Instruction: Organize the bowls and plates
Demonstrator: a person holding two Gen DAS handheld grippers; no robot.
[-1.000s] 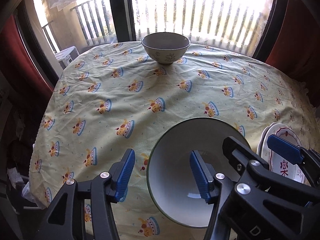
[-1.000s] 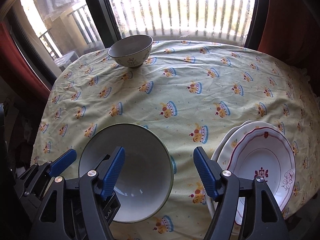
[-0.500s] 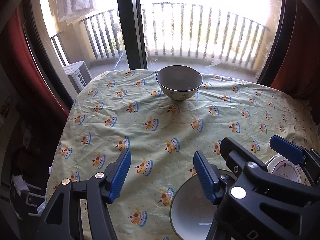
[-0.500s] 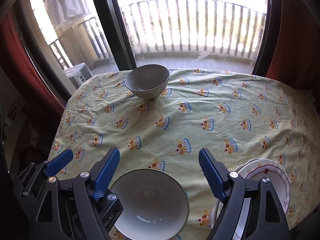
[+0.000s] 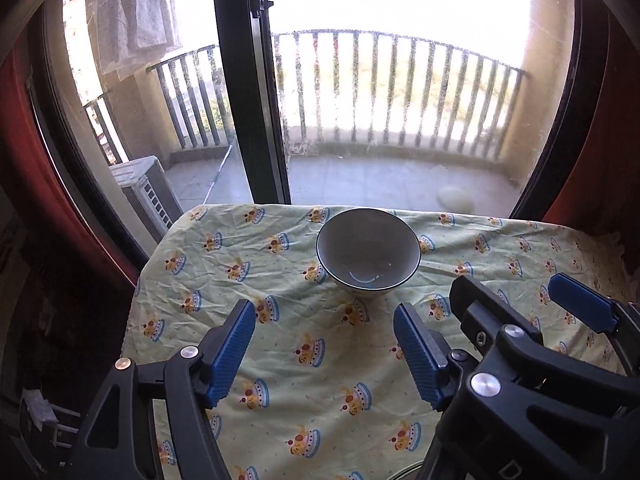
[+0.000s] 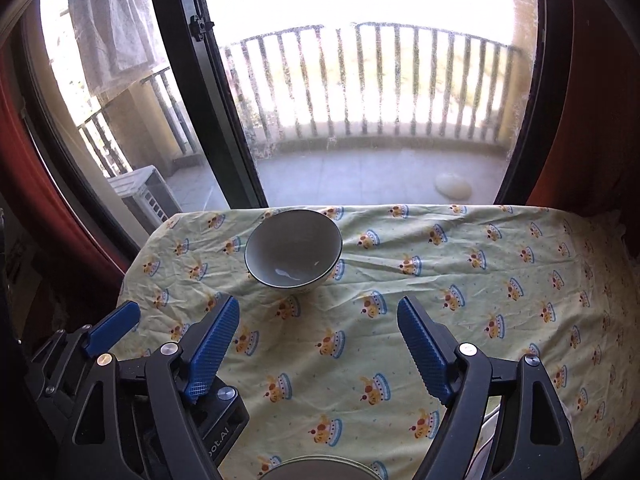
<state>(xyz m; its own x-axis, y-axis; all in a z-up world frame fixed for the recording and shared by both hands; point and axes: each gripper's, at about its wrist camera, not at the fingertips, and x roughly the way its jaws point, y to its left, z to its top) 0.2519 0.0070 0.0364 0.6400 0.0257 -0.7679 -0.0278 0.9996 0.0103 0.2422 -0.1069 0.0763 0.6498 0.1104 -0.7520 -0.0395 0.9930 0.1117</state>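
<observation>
Hovering above the table, the left gripper (image 5: 324, 350) has its blue-padded jaws spread wide with nothing between them, only the yellow-green tablecloth (image 5: 320, 400) printed with little cake motifs showing in the gap. The right gripper (image 6: 318, 350) is likewise wide apart and holds nothing; it sits just beside the left one, whose frame shows at the lower left of the right wrist view.

A dark-rimmed ceramic bowl (image 5: 368, 254) stands upright near the far edge of the table, close to the glass balcony door (image 5: 256, 92), well apart from both grippers. In the right wrist view the same bowl (image 6: 294, 252) lies ahead and slightly left of the jaws. A curved rim (image 6: 316, 468) peeks in at the bottom edge, probably a second bowl, though too little of it shows to be sure. Beyond the glass, a balcony railing (image 5: 400, 92) runs across the bright background.
</observation>
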